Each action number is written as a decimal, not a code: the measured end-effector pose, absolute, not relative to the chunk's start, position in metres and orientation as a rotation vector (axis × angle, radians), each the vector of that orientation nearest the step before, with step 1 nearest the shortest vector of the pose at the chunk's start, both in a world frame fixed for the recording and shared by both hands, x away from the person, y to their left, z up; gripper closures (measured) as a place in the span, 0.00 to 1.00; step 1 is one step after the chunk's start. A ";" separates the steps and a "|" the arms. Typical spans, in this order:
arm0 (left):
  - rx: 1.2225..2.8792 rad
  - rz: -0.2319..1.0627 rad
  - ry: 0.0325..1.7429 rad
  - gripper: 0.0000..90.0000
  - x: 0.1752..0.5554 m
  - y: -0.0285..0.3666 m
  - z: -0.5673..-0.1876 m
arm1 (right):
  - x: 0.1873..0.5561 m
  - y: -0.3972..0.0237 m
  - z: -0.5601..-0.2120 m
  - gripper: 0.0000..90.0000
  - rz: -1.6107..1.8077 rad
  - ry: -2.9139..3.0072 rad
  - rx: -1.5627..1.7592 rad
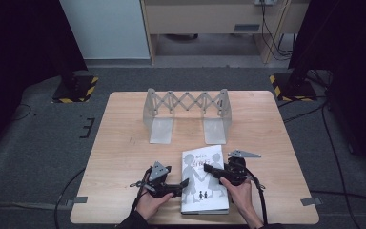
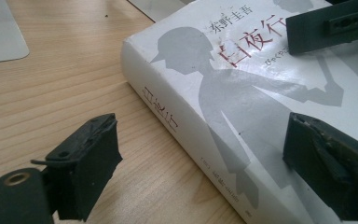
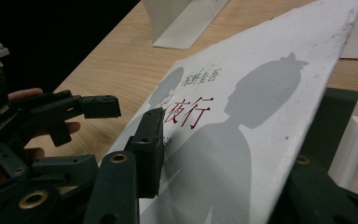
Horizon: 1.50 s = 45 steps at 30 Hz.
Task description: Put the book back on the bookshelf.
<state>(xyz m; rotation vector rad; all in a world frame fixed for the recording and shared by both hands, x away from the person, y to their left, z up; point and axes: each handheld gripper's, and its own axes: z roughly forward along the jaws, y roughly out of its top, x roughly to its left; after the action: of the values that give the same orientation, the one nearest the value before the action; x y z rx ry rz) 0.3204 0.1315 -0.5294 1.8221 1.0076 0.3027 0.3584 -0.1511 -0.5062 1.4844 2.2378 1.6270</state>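
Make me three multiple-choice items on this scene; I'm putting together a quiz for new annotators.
1. Where does the book lie?
A. at the far edge of the table
B. on the table's near part, between the two grippers
C. on the floor

2. What colour are the large title characters?
A. red
B. blue
C. green

3. What state is the front cover in?
A. flat and shut
B. torn off
C. raised at one edge

Answers:
1 B: the high view shows it close to the person's hands.
2 A: they are printed red on white.
3 C: the right gripper holds it up, with the pages visible underneath.
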 end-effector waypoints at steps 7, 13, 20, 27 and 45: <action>1.800 0.254 1.018 0.15 0.321 0.132 -0.529 | 0.355 -0.152 -0.501 0.72 1.662 2.203 1.503; 1.780 0.200 0.993 0.13 0.320 0.129 -0.528 | 0.351 -0.154 -0.493 0.79 1.722 2.181 1.463; 1.757 0.153 0.959 0.07 0.319 0.128 -0.527 | 0.346 -0.156 -0.484 0.85 1.809 2.172 1.386; 1.742 0.089 0.938 0.02 0.319 0.125 -0.529 | 0.344 -0.158 -0.478 0.88 1.865 2.178 1.338; 1.661 -0.081 0.927 0.00 0.322 0.122 -0.541 | 0.342 -0.163 -0.478 0.90 1.933 2.173 1.294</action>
<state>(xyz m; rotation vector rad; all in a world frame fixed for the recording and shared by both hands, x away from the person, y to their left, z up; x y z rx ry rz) 0.3225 0.1218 -0.5406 1.6612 0.9274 -0.0811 0.3416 -0.1634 -0.4775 1.2941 2.1726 1.9331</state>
